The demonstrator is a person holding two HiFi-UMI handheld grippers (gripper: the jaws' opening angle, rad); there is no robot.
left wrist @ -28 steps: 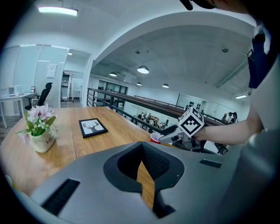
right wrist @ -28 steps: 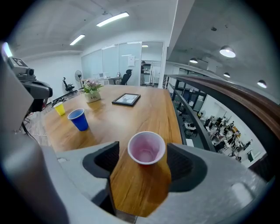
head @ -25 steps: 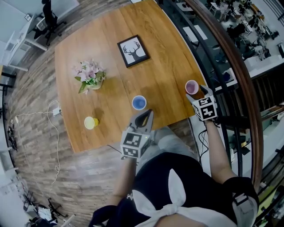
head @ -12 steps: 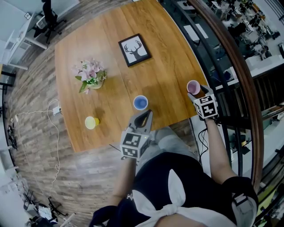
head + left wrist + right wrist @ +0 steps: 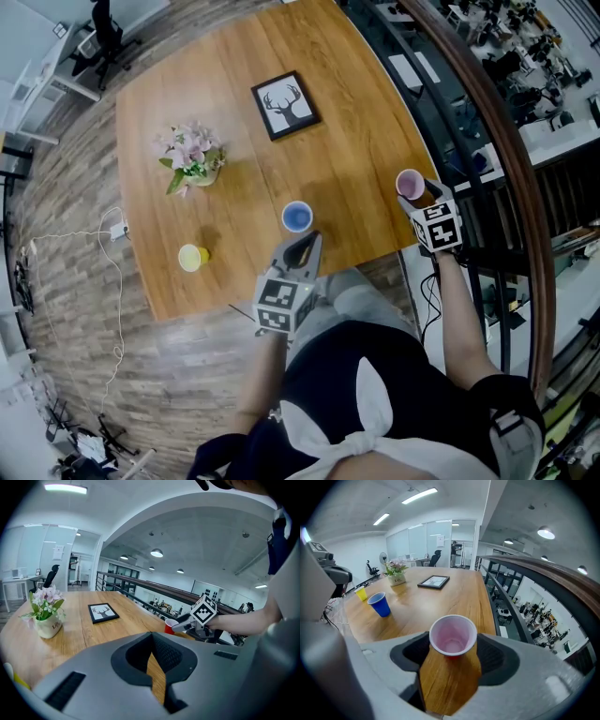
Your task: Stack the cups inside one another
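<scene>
A red cup (image 5: 453, 637) with a pale inside stands near the table's right edge. It sits between the jaws of my right gripper (image 5: 453, 654), and both pads meet its sides. The head view shows this cup (image 5: 408, 183) just ahead of the right gripper (image 5: 419, 194). A blue cup (image 5: 296, 217) stands upright at the middle front of the table, and my left gripper (image 5: 307, 242) hovers just short of it, shut with nothing in it. A yellow cup (image 5: 192, 257) stands further left near the front edge. From the left gripper view the red cup (image 5: 169, 626) shows at the right.
On the wooden table (image 5: 356, 122) a pot of flowers (image 5: 190, 159) stands at the left and a framed deer picture (image 5: 285, 104) lies at the back. A curved railing (image 5: 487, 122) runs close along the table's right side. A cable lies on the floor at the left.
</scene>
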